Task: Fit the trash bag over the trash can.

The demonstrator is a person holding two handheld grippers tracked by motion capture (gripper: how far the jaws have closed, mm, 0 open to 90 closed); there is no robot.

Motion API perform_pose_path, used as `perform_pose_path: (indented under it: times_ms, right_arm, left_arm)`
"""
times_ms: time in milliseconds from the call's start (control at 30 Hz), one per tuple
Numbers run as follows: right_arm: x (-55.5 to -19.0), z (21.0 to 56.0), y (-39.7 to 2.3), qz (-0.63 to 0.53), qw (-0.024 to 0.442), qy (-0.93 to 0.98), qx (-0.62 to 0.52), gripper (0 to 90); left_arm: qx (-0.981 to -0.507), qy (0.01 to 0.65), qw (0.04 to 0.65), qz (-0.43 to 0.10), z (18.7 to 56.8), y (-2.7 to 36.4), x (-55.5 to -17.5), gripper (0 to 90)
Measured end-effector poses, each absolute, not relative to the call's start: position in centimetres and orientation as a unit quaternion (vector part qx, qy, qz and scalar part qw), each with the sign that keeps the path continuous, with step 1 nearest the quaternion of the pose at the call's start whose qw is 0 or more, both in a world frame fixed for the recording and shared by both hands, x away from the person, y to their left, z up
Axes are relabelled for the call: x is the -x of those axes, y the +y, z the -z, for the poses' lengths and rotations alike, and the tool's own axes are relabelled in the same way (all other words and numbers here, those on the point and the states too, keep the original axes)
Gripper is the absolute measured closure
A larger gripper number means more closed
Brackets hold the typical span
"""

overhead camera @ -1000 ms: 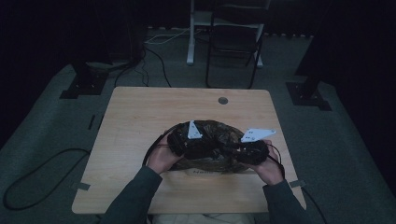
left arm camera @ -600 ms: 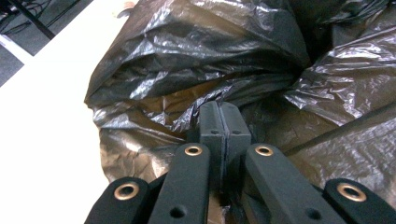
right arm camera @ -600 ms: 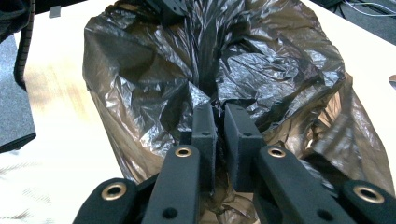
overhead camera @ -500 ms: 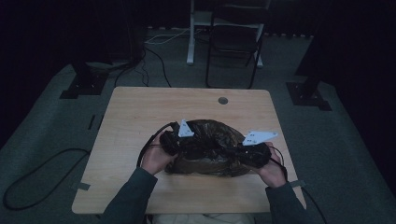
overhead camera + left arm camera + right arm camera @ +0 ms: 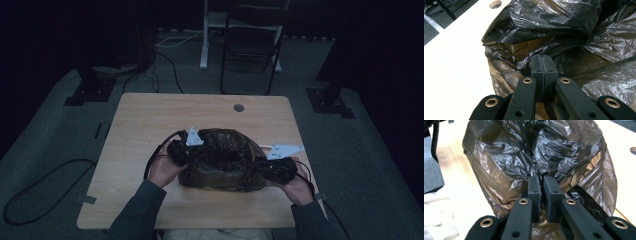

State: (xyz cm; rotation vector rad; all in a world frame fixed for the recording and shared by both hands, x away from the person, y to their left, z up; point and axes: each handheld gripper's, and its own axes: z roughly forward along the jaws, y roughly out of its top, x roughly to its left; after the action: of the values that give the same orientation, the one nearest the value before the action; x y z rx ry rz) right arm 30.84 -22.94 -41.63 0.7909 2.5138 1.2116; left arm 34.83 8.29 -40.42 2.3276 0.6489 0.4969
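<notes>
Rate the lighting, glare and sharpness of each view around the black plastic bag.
High view: dim and bluish, the black plastic bag a dark mass on the table. Left gripper view: bright, tabletop washed out white, sharp glints on the creases. Right gripper view: evenly lit, film see-through brown, near linkages slightly soft.

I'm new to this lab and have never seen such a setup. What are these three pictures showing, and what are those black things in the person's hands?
A person sits at a wooden table holding a hand-held two-jaw gripper in each hand. The high view looks down from above: the left gripper and right gripper meet a crumpled black plastic bag lying on the table. The other two pictures come from small cameras riding on each gripper, looking along its black jaws. In the left gripper view the jaws are shut, pinching a fold of the bag. In the right gripper view the jaws have just been closing and stand nearly shut on bag film.
</notes>
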Motion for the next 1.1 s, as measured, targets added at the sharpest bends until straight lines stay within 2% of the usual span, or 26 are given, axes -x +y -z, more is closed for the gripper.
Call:
perform_pose_path:
  times_ms: [467,567,700,767,933,1067,1100]
  right_arm:
    - [-31.8,43.8,-22.1,-0.382,0.091,0.876,-0.280,84.1]
    - [-31.7,43.6,-22.1,-0.381,0.096,0.877,-0.277,78.9]
    - [-31.3,42.5,-22.7,-0.396,0.108,0.869,-0.276,64.8]
    - [-31.0,41.8,-23.1,-0.409,0.108,0.864,-0.274,61.1]
    - [-30.2,41.4,-22.7,-0.420,0.089,0.865,-0.259,57.3]
    - [-29.9,41.9,-21.7,-0.406,0.084,0.875,-0.250,56.9]
    - [-29.8,41.9,-21.6,-0.404,0.086,0.876,-0.250,59.1]
  left_arm:
    - [-0.900,0.237,0.320,-0.178,41.3,7.3,-34.7,88.2]
    - [-0.899,0.237,0.326,-0.174,41.2,7.4,-34.5,82.3]
    - [-0.891,0.240,0.349,-0.166,40.5,8.1,-34.2,72.2]
    - [-0.888,0.240,0.356,-0.165,40.0,8.5,-34.0,69.2]
    - [-0.884,0.240,0.364,-0.171,39.3,8.7,-33.8,66.3]
    - [-0.884,0.238,0.364,-0.173,39.0,8.6,-33.7,65.0]
    - [-0.884,0.237,0.364,-0.172,39.0,8.4,-33.8,64.7]
